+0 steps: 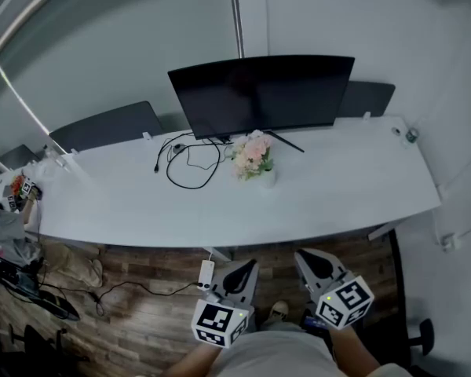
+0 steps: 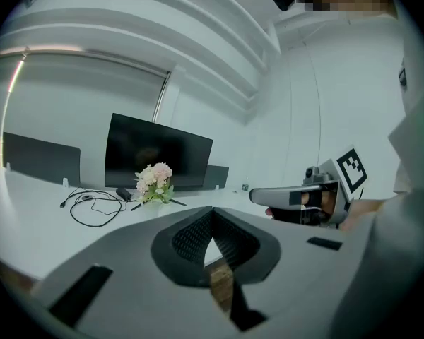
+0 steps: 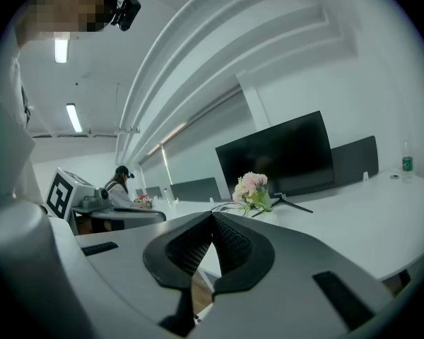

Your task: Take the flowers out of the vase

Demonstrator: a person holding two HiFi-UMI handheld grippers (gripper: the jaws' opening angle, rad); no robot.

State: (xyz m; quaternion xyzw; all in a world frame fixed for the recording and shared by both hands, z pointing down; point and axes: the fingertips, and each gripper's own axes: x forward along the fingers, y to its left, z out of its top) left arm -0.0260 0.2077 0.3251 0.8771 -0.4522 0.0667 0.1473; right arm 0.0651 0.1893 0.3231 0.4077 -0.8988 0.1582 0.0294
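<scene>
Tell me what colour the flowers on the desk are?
The flowers are pale pink and cream, seen most clearly in the head view.

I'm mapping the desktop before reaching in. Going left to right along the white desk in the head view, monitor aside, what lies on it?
black cable → flowers in their vase → small bottle near the desk's right end.

vase (image 1: 267,181) mostly hidden beneath flowers (image 1: 251,154), far-corner object (image 1: 410,136) too small
</scene>
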